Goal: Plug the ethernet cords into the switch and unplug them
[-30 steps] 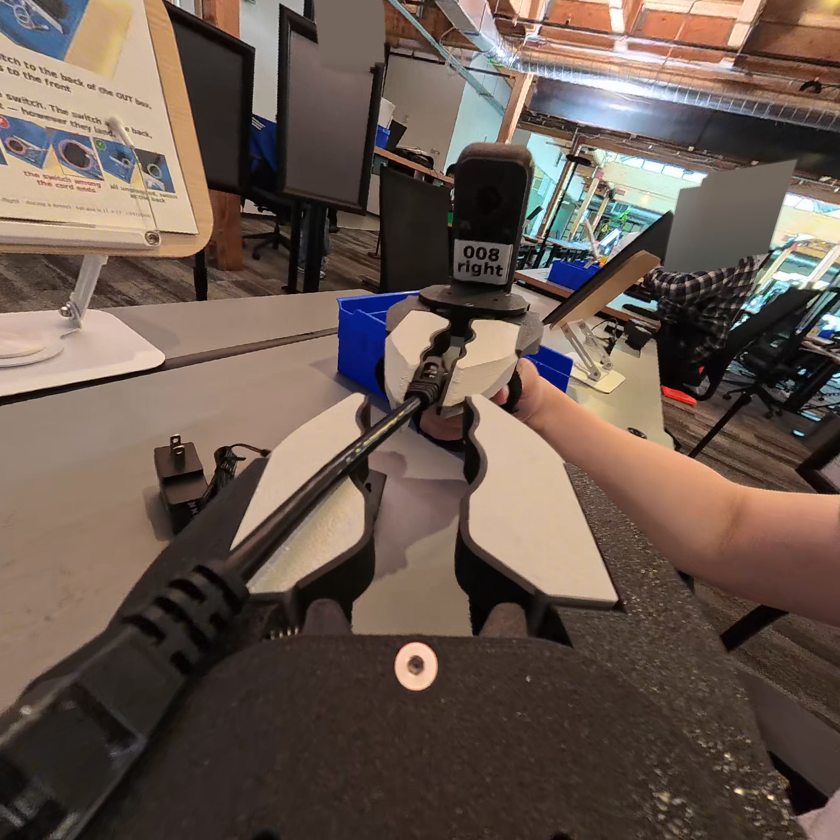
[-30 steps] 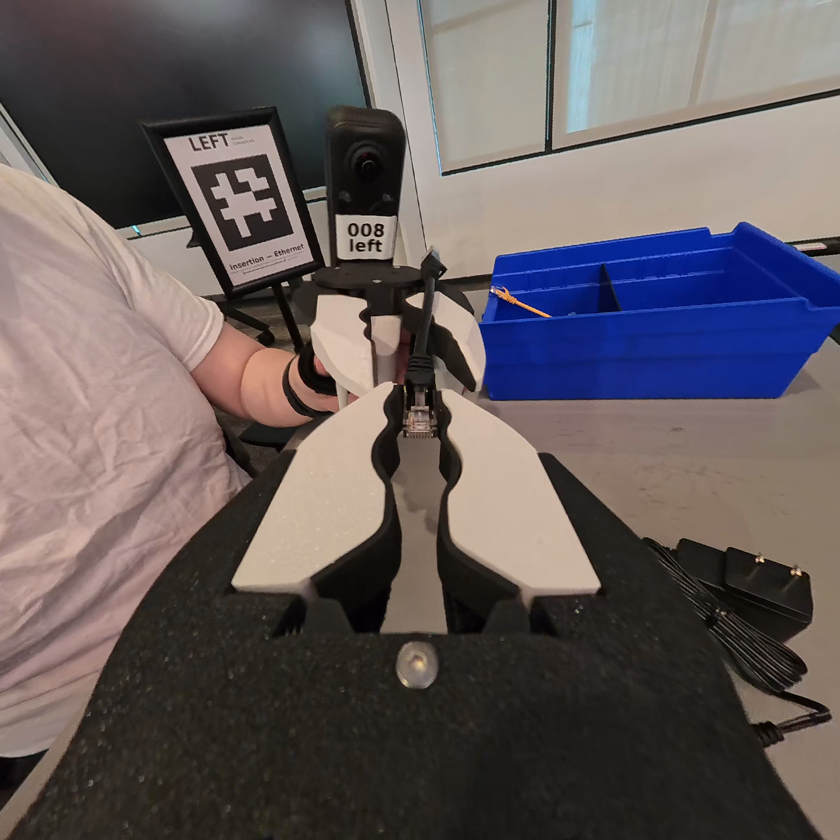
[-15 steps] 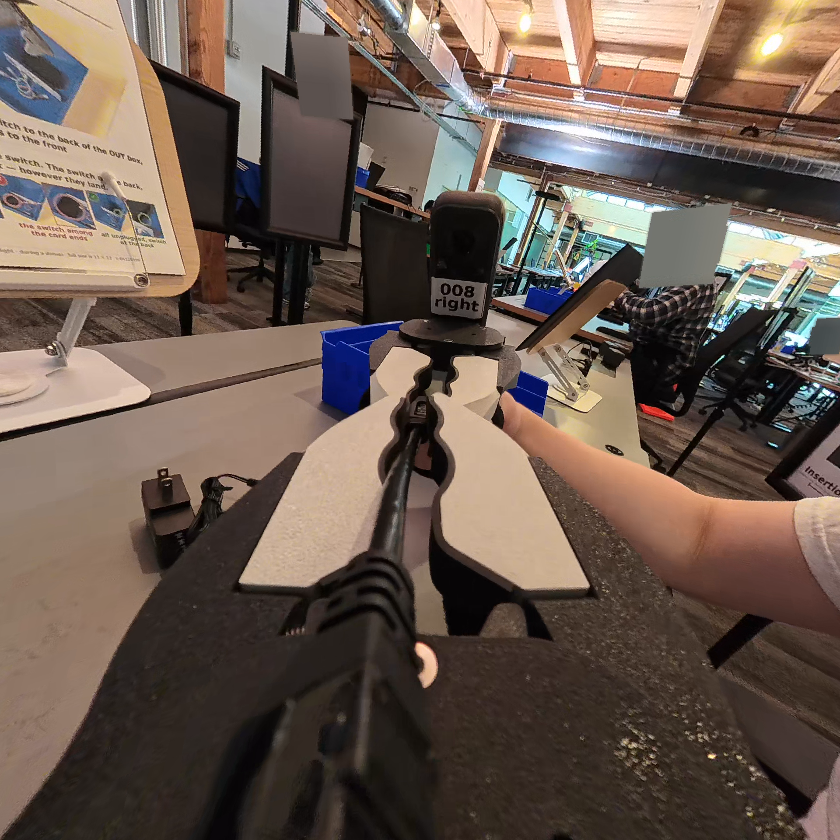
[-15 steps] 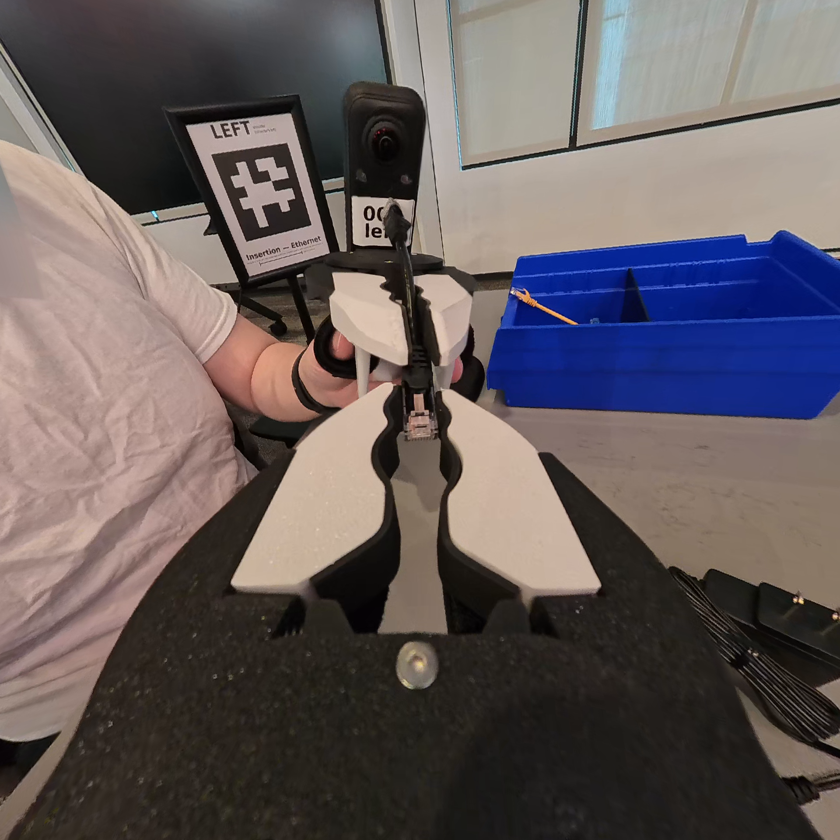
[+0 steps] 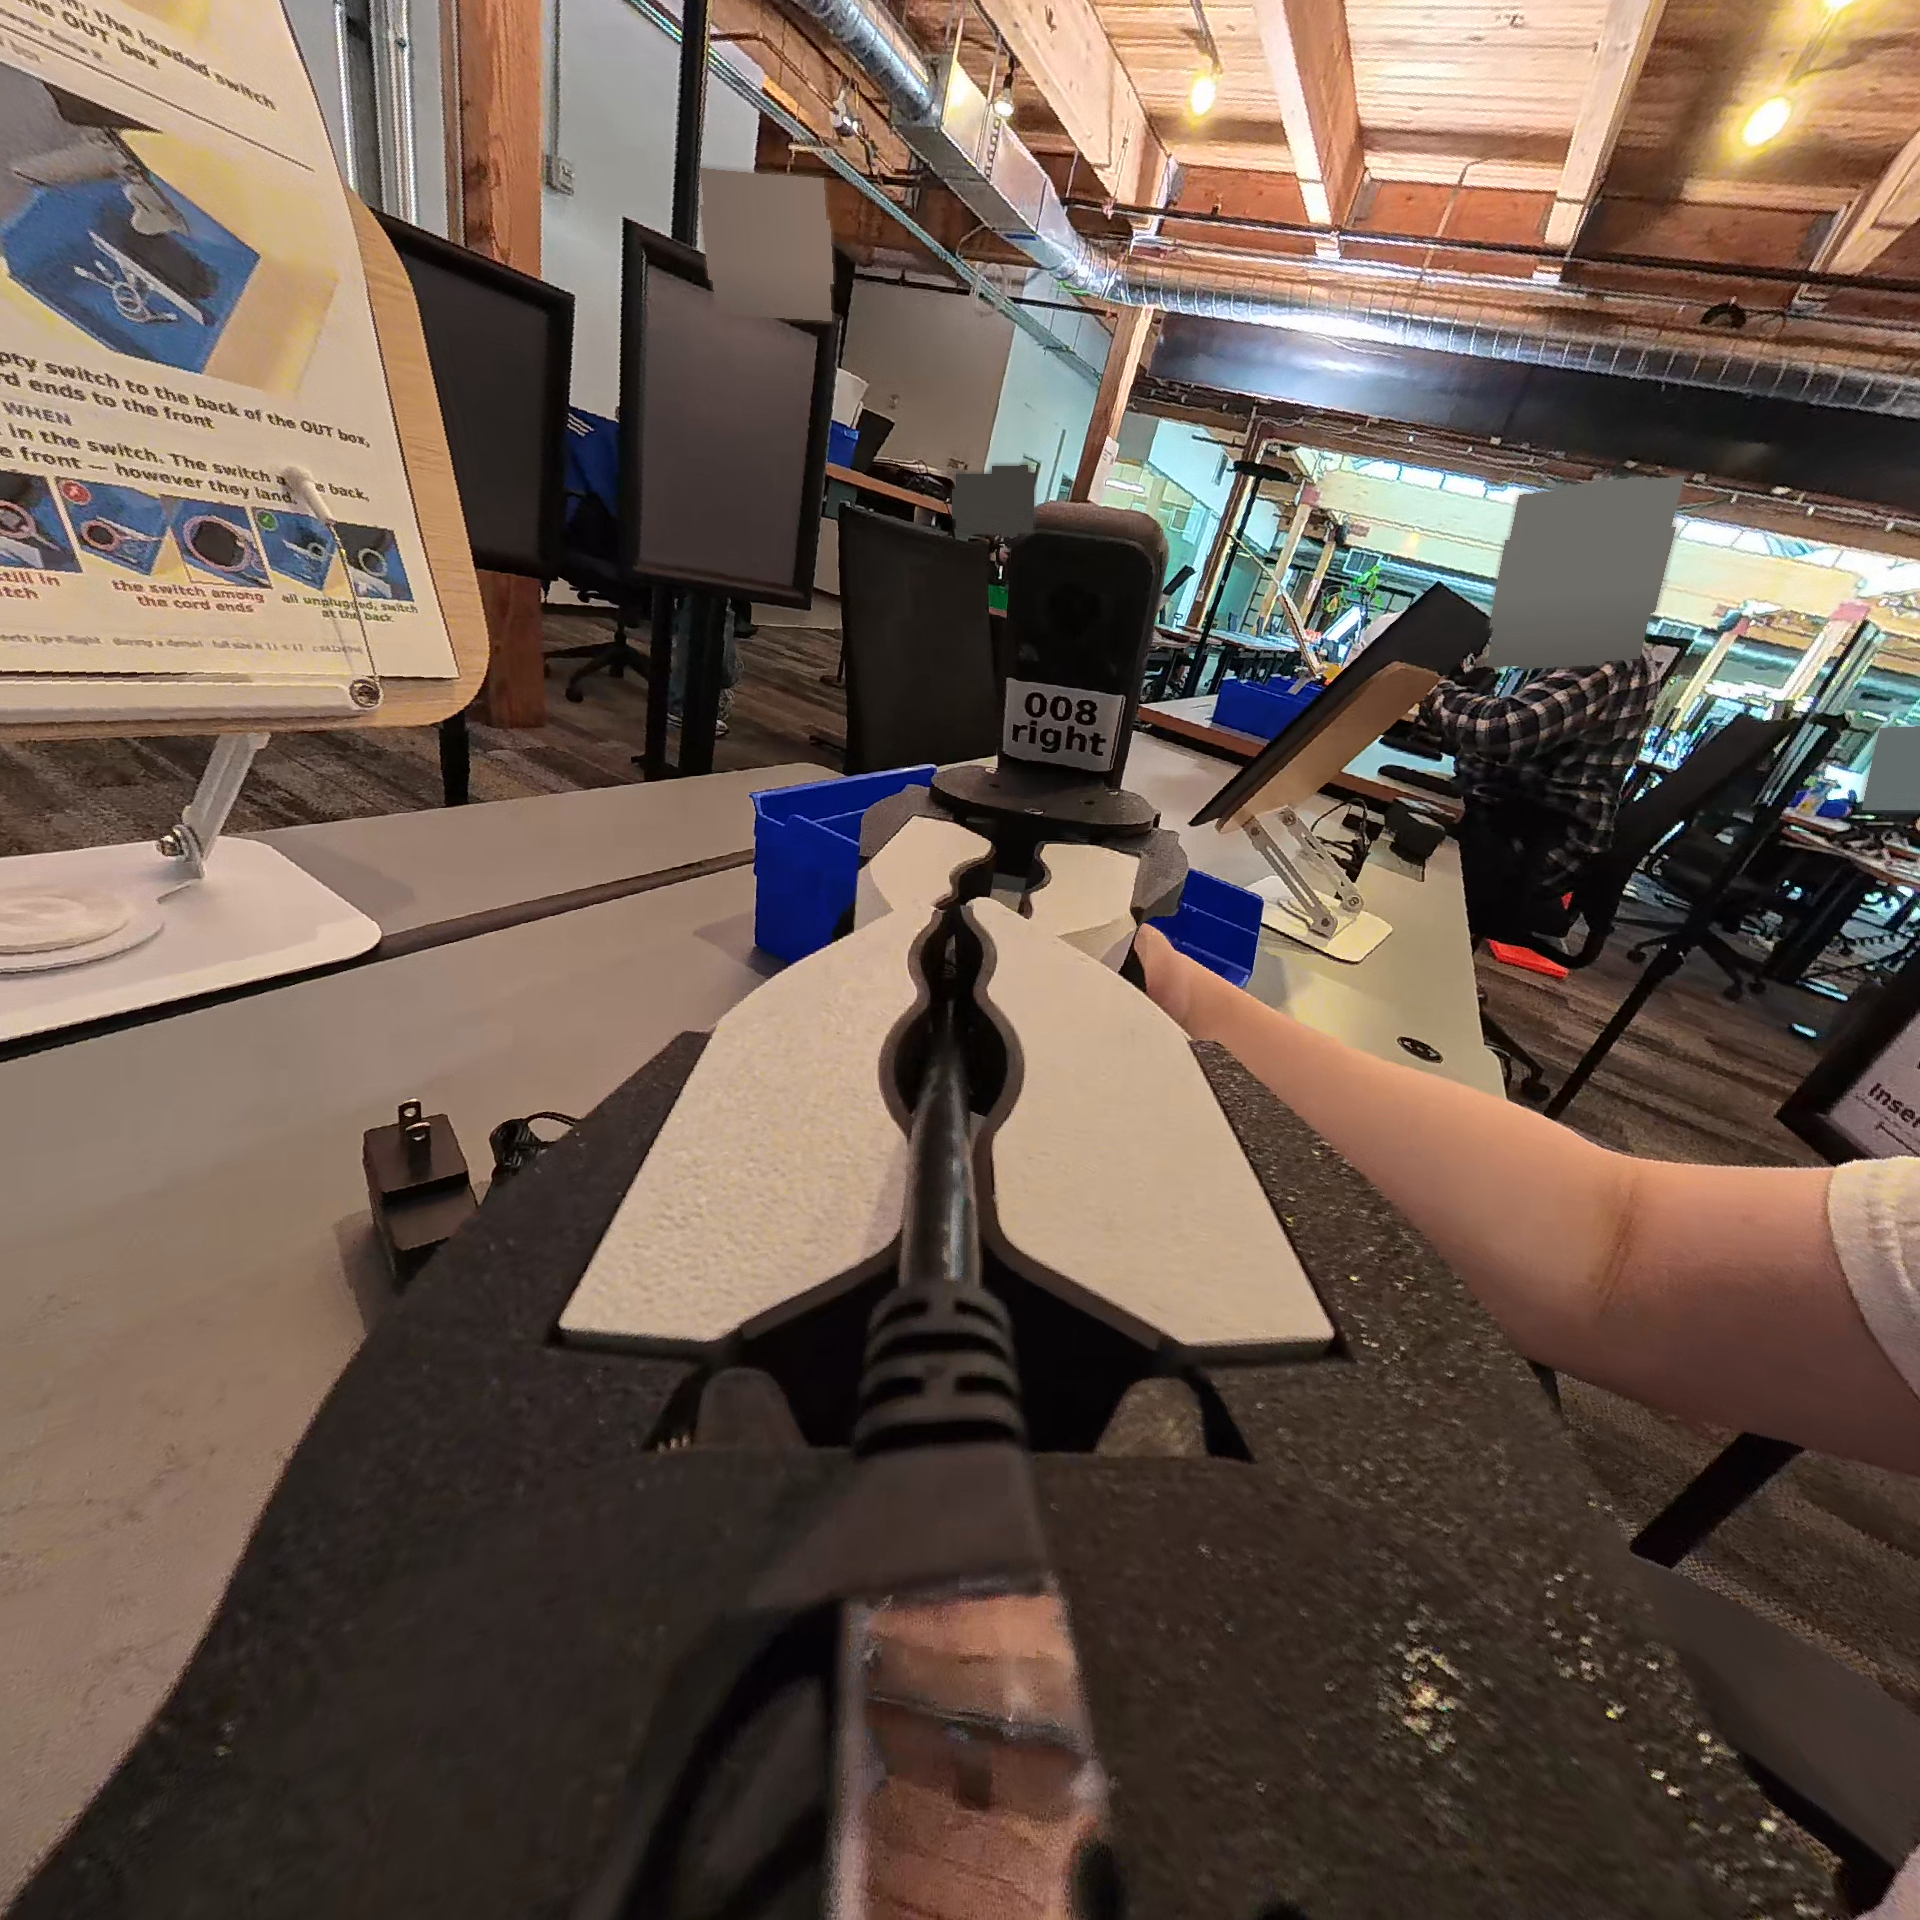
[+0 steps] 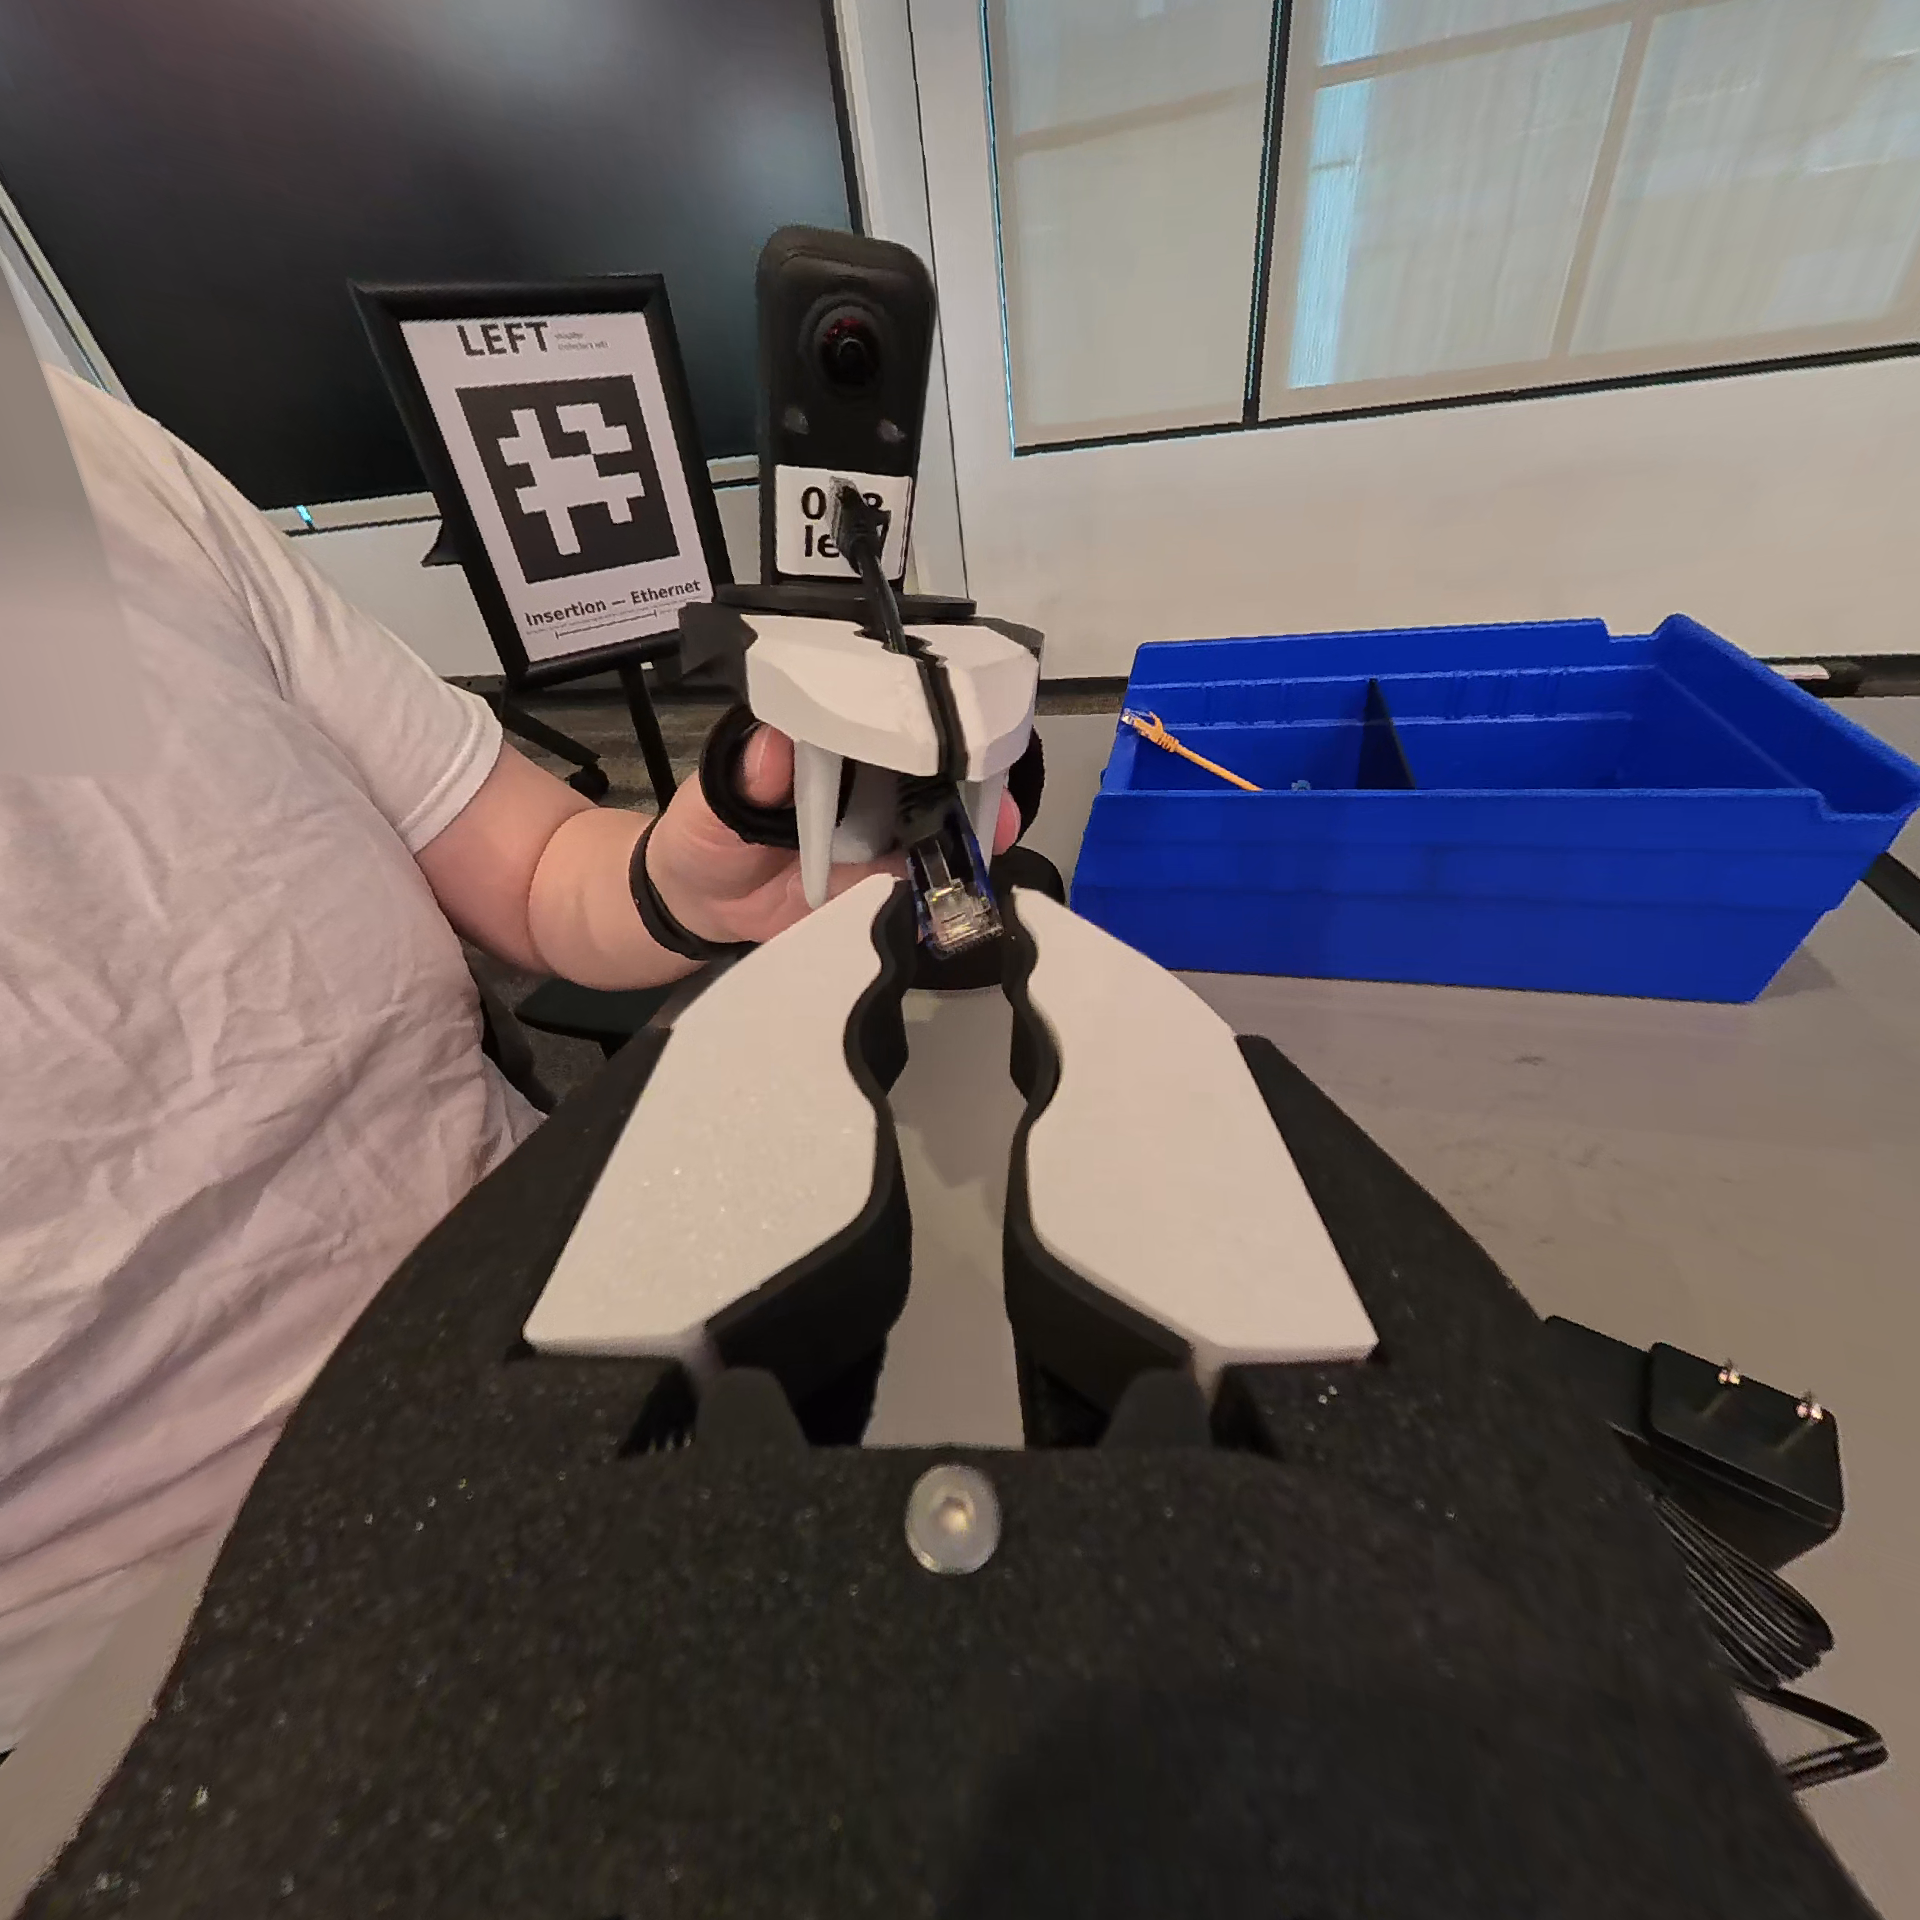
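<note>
Left gripper [image 5: 961, 914]: your left tool is closed on the black ethernet cord [image 5: 940, 1195], with both white fingers squeezed against it just behind the boot.

Cord axis: the cord lies lengthwise along the left fingers. One loose end rises back toward that tool's camera, and the other runs forward out of the tips.

Plug [image 6: 951, 920]: the clear connector sticks out past the left tips, slightly tilted, and points straight into the mouth of your other tool.

Right gripper [image 6: 954, 899]: its fingers stand apart with the plug between the tips. A gap shows on the plug's right side, so this tool is not clamping it and only the left one carries the cord.

Nearer hand: the left, which has the only grip, so the plug goes wherever you aim that tool.

Blue bin [image 6: 1455, 904]: it sits on the table to the right of the plug, with an orange cord [image 6: 1195, 753] lying inside.

Switch: it isn't in either view, so you can't yet judge which way the plug must turn to meet a port.
</note>
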Available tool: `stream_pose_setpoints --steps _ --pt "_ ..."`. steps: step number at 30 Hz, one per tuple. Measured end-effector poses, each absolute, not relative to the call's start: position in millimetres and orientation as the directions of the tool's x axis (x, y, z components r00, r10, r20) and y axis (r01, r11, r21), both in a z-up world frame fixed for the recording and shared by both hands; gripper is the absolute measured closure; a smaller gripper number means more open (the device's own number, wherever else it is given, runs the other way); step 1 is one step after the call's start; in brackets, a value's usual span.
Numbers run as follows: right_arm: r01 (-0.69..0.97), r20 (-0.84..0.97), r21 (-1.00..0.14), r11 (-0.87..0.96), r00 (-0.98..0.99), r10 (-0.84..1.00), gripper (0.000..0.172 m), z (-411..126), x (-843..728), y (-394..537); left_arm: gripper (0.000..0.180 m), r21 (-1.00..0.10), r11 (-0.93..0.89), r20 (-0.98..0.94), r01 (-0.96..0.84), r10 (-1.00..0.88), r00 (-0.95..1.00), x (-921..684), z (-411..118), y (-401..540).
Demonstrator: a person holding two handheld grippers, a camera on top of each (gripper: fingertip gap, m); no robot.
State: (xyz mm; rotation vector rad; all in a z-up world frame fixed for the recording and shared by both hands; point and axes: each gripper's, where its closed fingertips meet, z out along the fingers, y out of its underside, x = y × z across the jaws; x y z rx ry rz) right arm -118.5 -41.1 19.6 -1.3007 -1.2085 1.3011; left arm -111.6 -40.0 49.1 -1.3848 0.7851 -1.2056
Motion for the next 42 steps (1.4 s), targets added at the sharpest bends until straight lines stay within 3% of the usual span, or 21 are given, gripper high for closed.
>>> stream_pose_setpoints --steps 13,31,42 --pt "0.042 -0.075 -0.996 -0.074 -0.041 0.996 0.158 24.8 -117.8 -45.8 0.178 -0.956 -0.234 0.27 0.178 -0.94 0.21 -112.1 53.1 -44.3" --pt "0.066 -0.114 -0.992 -0.111 -0.051 0.992 0.159 29.3 -115.7 -48.3 0.153 -0.98 -0.177 0.192 0.085 -0.957 0.219 -113.9 46.2 -46.7" --pt "0.123 -0.137 -0.984 -0.127 -0.071 0.988 0.159 24.3 -114.6 -53.2 0.168 -0.991 -0.13 0.129 0.007 -0.973 0.19 -106.0 36.2 -53.3"
